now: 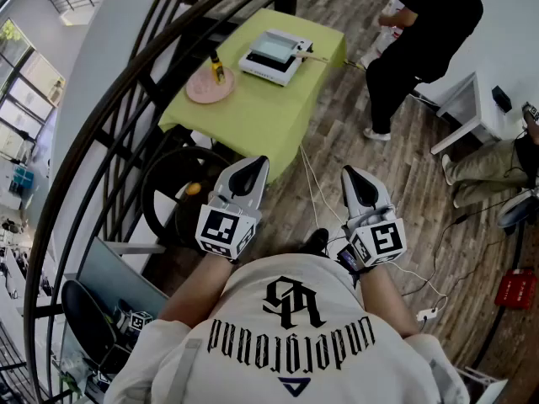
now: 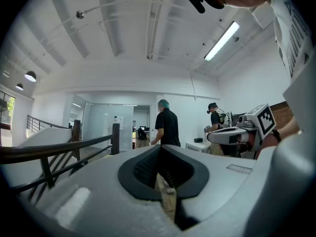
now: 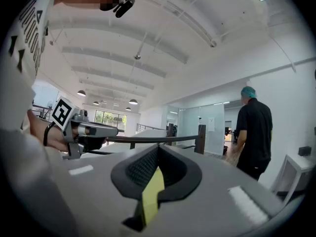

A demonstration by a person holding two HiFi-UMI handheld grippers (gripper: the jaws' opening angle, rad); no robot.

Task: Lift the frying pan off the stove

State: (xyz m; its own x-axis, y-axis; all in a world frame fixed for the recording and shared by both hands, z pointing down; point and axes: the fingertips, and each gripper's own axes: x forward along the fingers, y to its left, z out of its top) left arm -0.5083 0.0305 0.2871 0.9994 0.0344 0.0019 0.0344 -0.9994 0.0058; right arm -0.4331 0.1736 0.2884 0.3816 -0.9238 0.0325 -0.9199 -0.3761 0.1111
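White T-shirt [image 1: 286,343] with black print fills the lower middle of the head view, and two bare forearms go out from it to the grippers. At the centre left, the left gripper [image 1: 251,168], grey-white with black jaw pads and a marker cube, has its jaws fully together with nothing between them. To the right of it in the frame, the right gripper [image 1: 354,177] of the same kind is also closed completely and holds nothing. Both are level, side by side but apart, over the brown wooden plank floor [image 1: 396,183].

Above them in the frame, well apart from both, stands the table [image 1: 253,120] with a yellow-green cloth. On its far end, at the upper centre, lies the flat white square stove [image 1: 261,67]. The pale square frying pan [image 1: 276,50] sits on it, with its light handle pointing to the right. Left of the stove is a round pink plate [image 1: 202,93] with a small yellow object [image 1: 217,67] standing on it.

A dark curved metal railing [image 1: 101,141] runs along the left side. At the upper right a person in black clothes [image 1: 429,23] stands near the table's far corner.
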